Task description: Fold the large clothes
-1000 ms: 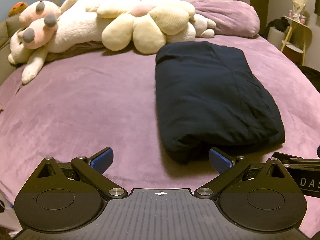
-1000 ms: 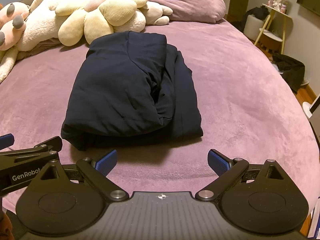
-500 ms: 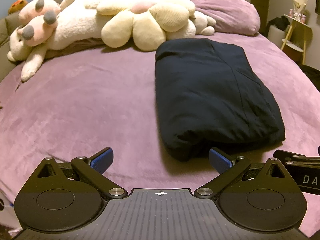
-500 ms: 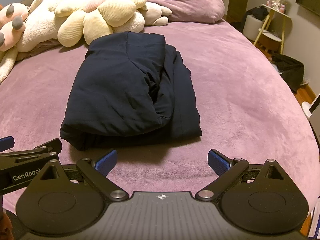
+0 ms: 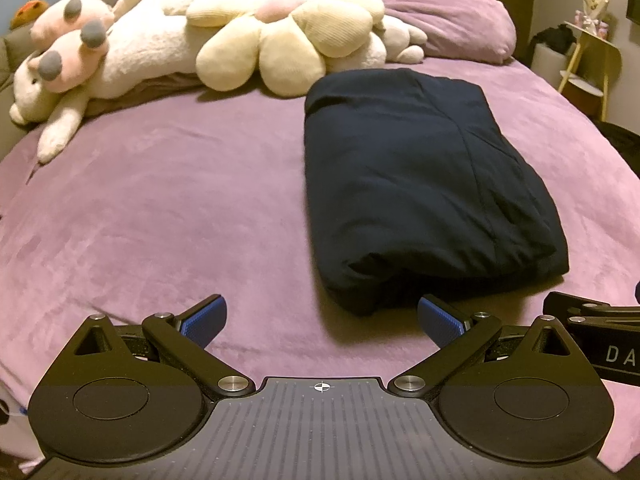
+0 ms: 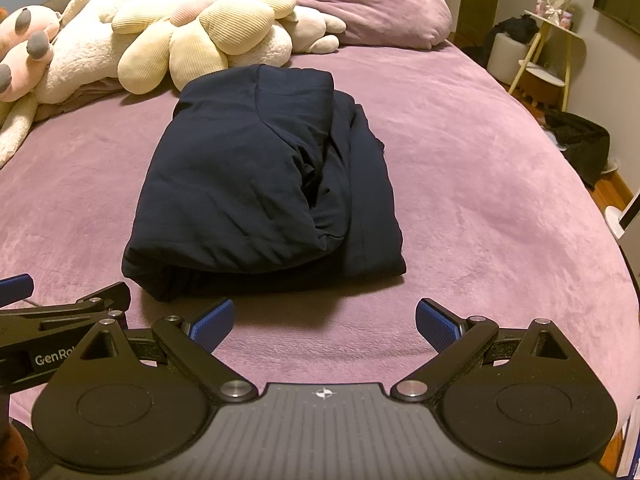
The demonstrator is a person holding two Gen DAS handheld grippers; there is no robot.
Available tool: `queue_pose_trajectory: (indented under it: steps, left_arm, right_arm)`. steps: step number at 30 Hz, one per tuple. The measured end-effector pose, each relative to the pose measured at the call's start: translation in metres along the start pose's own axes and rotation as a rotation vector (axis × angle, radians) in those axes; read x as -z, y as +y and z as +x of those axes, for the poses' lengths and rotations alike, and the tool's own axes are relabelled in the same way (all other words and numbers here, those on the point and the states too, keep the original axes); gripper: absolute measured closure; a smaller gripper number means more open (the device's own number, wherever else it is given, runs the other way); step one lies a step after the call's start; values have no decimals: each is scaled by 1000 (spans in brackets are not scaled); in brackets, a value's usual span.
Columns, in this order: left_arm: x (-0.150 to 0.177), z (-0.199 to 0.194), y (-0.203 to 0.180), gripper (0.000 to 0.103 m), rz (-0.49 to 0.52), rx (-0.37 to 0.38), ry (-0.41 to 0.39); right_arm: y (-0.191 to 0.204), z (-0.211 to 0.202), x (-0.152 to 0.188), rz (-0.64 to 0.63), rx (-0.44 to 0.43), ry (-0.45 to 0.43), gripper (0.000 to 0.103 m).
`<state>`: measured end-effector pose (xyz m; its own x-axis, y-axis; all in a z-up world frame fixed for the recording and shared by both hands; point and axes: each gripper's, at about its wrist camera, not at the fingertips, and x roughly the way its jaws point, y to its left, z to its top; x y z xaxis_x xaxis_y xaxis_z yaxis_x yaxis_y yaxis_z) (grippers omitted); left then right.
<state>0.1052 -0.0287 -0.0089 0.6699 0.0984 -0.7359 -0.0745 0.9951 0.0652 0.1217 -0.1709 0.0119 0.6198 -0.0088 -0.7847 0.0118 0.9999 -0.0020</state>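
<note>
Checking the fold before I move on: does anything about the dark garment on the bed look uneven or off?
Slightly. The garment is folded, but its top layer sits askew, leaving a rumpled strip of the lower layer exposed along the right side. Nothing else stands out.

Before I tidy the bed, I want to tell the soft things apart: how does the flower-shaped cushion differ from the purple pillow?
The flower-shaped cushion is cream with a pink centre; the purple pillow is one plain colour matching the bedspread. The cushion splits into ribbed petals; the pillow is one smooth rounded lump. The cushion leans on the plush toys, just behind the folded dark garment; the pillow lies further right. Both sit at the head of the bed.
</note>
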Motion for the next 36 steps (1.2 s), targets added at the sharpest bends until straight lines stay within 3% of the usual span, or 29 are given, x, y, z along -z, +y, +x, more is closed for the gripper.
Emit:
queue_pose_trajectory:
  steps: [29, 36]
  left_arm:
    - [2, 3, 4, 0, -19, 47, -8]
    - [0, 1, 0, 0, 7, 30, -14]
  right_arm:
    - [-1, 0, 1, 6, 6, -2, 5]
    - [-1, 0, 1, 10, 12, -4, 5]
